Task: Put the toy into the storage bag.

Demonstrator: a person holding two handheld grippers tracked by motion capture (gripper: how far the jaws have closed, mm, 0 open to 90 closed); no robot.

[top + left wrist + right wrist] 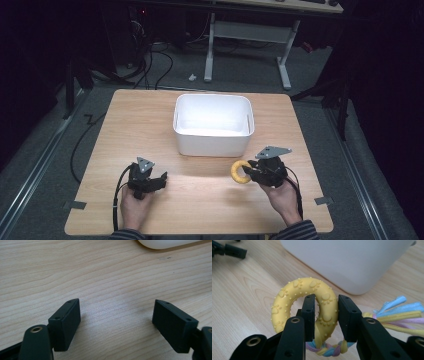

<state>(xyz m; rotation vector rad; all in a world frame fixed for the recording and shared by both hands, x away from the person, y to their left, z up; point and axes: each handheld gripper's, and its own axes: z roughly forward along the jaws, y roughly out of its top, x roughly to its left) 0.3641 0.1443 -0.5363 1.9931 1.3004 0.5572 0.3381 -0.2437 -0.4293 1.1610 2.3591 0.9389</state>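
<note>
Right tongs [325, 315] around yellow ring [304, 300]

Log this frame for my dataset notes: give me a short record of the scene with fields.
surface: wooden table
container: white bin, standing at the table's far middle
held object: yellow ring toy with paw prints, with a braided pastel rope tied to it
right gripper: shut on the ring's band, near the bin
left gripper: open, nothing between the jaws

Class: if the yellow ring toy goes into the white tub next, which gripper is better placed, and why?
The right gripper: it already clamps the yellow rubber ring toy beside the white plastic tub. The left gripper is open, empty.
</note>
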